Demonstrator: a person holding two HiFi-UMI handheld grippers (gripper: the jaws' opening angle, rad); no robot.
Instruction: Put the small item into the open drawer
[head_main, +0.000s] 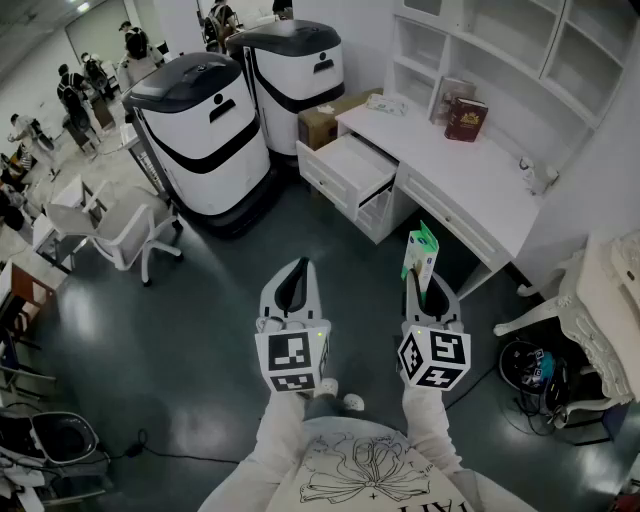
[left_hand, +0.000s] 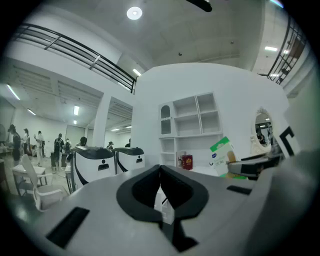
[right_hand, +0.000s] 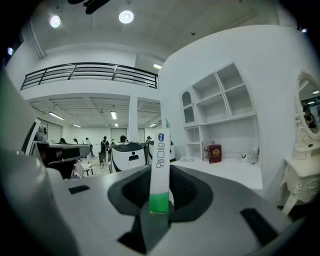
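Green-white small pack (head_main: 421, 250) sat clamped upright in R gripper (head_main: 420, 286) jaws, above floor, well apart from open drawer (head_main: 348, 168) of white desk (head_main: 470, 172). L gripper (head_main: 294, 278) jaws were pressed together, w/ nothing between.

The flat green-and-white packet (head_main: 421, 250) has its lower end hidden inside the right gripper (head_main: 425, 290); the dark red book (head_main: 466, 119) bears print too small to read.

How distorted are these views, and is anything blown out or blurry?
Head view: mild bending, even light, sharp. Left gripper view: strong fisheye, black corners, ceiling lamp blown out. Right gripper view: same fisheye, two lamps glaring, held box sharp.
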